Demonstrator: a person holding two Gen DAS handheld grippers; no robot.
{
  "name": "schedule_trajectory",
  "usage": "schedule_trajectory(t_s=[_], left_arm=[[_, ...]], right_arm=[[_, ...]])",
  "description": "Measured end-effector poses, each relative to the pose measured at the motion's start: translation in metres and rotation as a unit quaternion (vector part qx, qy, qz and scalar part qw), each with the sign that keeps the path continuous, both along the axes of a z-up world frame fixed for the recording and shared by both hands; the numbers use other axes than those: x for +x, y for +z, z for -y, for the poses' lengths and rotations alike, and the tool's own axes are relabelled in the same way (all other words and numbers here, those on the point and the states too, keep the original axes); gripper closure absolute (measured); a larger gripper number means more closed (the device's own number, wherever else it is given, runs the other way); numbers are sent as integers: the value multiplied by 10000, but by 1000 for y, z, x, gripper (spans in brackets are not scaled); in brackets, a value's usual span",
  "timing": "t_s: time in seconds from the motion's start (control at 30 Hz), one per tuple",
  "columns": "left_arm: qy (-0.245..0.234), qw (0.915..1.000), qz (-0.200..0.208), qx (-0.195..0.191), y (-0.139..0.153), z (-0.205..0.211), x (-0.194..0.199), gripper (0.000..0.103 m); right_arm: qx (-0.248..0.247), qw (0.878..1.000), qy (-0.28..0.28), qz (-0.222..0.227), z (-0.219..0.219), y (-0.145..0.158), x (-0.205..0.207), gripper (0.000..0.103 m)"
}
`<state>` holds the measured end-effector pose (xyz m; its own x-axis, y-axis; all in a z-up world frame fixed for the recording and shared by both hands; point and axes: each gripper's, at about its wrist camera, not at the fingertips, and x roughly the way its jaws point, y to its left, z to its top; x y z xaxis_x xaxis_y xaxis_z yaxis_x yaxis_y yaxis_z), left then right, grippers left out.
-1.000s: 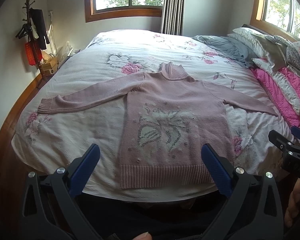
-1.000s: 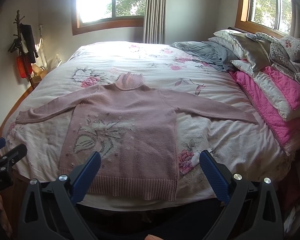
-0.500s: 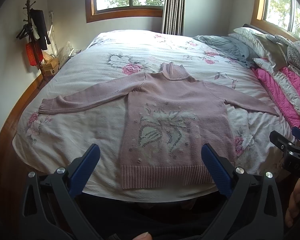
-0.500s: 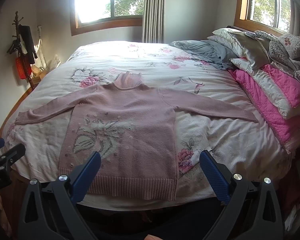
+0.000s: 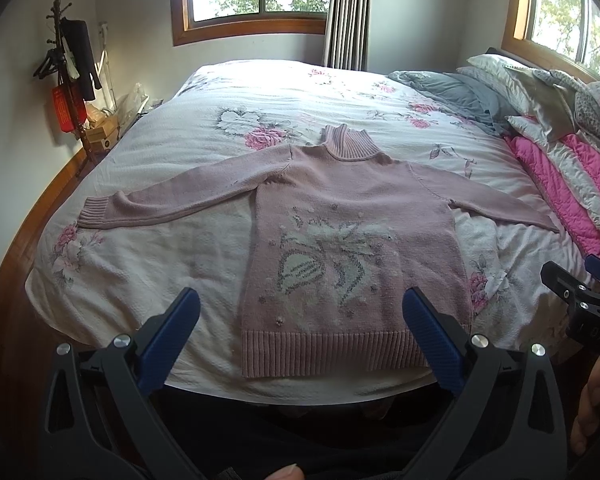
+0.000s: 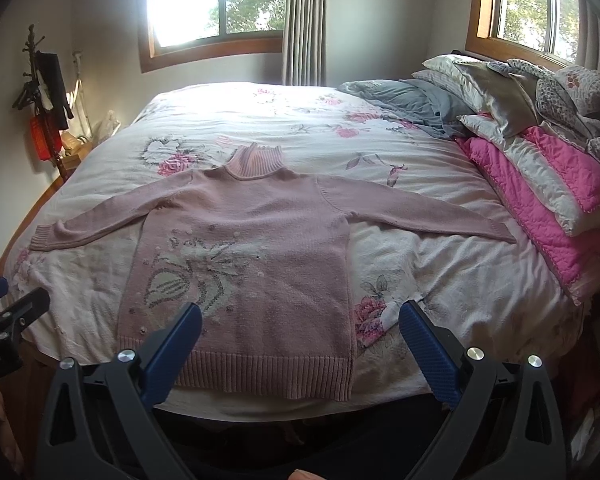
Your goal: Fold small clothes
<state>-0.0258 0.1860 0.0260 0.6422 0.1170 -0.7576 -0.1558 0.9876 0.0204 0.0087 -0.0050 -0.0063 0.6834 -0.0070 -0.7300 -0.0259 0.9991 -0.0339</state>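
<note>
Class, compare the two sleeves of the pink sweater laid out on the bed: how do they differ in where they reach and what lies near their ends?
The sweater's left sleeve reaches toward the bed's wall-side edge; the right sleeve reaches toward the pink quilt. The left sleeve's ribbed cuff shows clearly; the right sleeve's end narrows to a point, its cuff unclear. Shared: both lie flat, spread out, unfolded, untouched by either gripper.

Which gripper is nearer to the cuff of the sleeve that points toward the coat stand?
Left. The left gripper hangs before the hem, with that cuff ahead to its left. The right gripper is further right, past the sweater body's right edge.
</note>
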Motion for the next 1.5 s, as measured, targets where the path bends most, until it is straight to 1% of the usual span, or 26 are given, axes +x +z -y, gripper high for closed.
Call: schedule_trajectory(t_s=[0.63,0.7,0.77,0.83,0.9,1.0,1.07,1.13,1.2,1.27,1.3,1.37,1.4,1.43,1.47,1.5], left_arm=[[10,10000,-27,2,-2,-3,2,3],[-17,10000,-14,-59,-8,-4,6,3],[-142,9994,12,-328,-18,-9,13,3],[-281,9977,143,-594,-29,-15,21,3],[-503,9956,264,-744,-38,-17,28,3],[-845,9920,391,-856,-48,-12,38,3],[-955,9900,424,-948,-51,-8,44,3],[-1091,9864,444,-1143,-52,-5,49,3],[-1131,9844,437,-1272,-53,0,55,3],[-1130,9837,393,-1345,-56,4,62,3],[-1132,9833,361,-1380,-57,7,65,3],[-1144,9821,263,-1471,-60,12,73,3],[-1151,9814,216,-1518,-61,14,77,3],[-1159,9809,177,-1552,-62,17,80,3],[-1161,9806,148,-1573,-62,20,85,3],[-1162,9803,122,-1592,-64,23,88,3]], right_arm=[[24,10000,-25,-65,6,-8,4,4],[31,9999,-30,-91,8,-10,10,4],[42,10000,-9,-76,14,-15,19,4],[150,9999,14,73,29,-23,31,4],[397,9991,31,136,54,-35,47,4],[771,9960,-442,-26,111,-59,77,4],[1187,9897,-806,-25,160,-73,95,4],[1710,9777,-1217,29,211,-84,110,4],[2222,9606,-1666,82,263,-95,122,8],[2782,9384,-2049,58,318,-109,136,21],[3090,9241,-2247,44,346,-117,143,25],[3807,8854,-2665,93,404,-135,154,45],[4117,8652,-2858,165,431,-144,158,50],[4411,8444,-3030,265,457,-153,163,56],[4596,8285,-3181,350,481,-160,168,63],[4755,8133,-3325,427,502,-168,173,66]])
